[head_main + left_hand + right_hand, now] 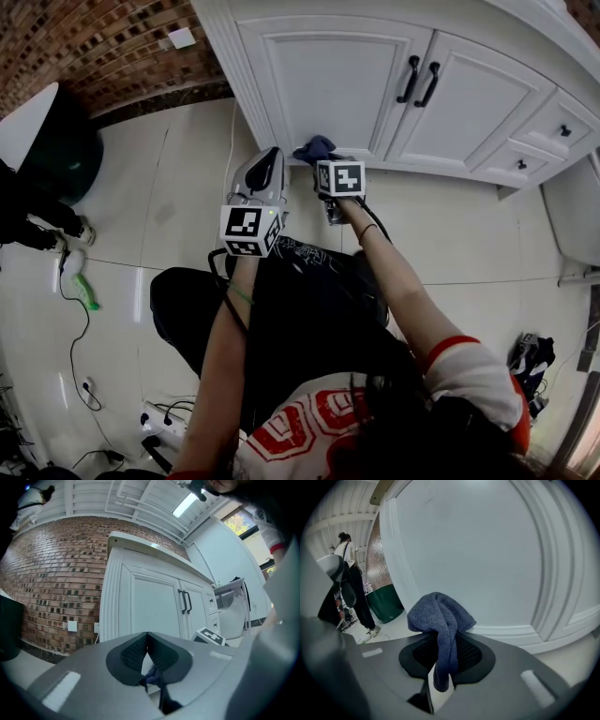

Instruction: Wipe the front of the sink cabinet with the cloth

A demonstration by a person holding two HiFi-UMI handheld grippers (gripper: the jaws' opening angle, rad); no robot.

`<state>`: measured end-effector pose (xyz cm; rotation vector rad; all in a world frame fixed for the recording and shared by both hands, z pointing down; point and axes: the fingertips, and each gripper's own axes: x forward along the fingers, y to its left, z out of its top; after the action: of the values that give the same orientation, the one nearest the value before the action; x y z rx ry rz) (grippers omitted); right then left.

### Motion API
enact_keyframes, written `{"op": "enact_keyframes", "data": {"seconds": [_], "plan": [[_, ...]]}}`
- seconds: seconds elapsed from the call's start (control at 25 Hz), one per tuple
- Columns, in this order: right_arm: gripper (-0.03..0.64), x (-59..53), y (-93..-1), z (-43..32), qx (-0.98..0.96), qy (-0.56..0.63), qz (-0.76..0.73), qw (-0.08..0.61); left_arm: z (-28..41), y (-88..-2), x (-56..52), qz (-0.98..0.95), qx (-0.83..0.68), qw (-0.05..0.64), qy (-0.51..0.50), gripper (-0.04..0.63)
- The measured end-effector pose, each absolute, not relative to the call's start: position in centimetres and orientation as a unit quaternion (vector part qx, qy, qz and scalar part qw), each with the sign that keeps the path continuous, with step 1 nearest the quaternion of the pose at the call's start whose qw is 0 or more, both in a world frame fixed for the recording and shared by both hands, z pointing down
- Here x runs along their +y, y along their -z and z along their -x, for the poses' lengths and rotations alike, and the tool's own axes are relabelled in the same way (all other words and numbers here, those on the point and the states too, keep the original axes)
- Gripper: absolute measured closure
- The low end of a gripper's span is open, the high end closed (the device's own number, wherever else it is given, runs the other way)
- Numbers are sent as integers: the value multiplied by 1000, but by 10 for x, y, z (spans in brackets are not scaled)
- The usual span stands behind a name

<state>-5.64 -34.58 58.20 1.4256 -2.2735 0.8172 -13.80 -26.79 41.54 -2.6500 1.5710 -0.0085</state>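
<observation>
The right gripper (443, 644) pinched a blue cloth (439, 615) at the cabinet (330, 80) door's lower edge — the left gripper (147, 638) (jaws pressed together, empty) hovered just beside it.

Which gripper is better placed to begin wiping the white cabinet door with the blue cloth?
Right. The right gripper is shut on the bunched dark blue towelling cloth, which sits close to the white panelled cabinet door. The left gripper has its jaws together and holds nothing.
</observation>
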Motion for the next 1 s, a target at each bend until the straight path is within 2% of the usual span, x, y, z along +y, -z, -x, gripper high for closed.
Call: {"op": "enact_keyframes", "data": {"seconds": [0.32, 0.48, 0.68, 1.0], "plan": [[538, -325, -623, -104, -711, -322, -600, 175, 132, -417, -268, 864, 502, 36, 16, 595], [538, -324, -625, -141, -689, -333, -622, 165, 129, -418, -268, 865, 500, 39, 21, 595], [538, -331, -623, -120, -698, -338, -610, 161, 129, -418, -267, 866, 499, 39, 19, 595], [538, -346, -615, -15, -748, -333, -550, 164, 132, -421, -267, 865, 500, 34, 19, 595]]}}
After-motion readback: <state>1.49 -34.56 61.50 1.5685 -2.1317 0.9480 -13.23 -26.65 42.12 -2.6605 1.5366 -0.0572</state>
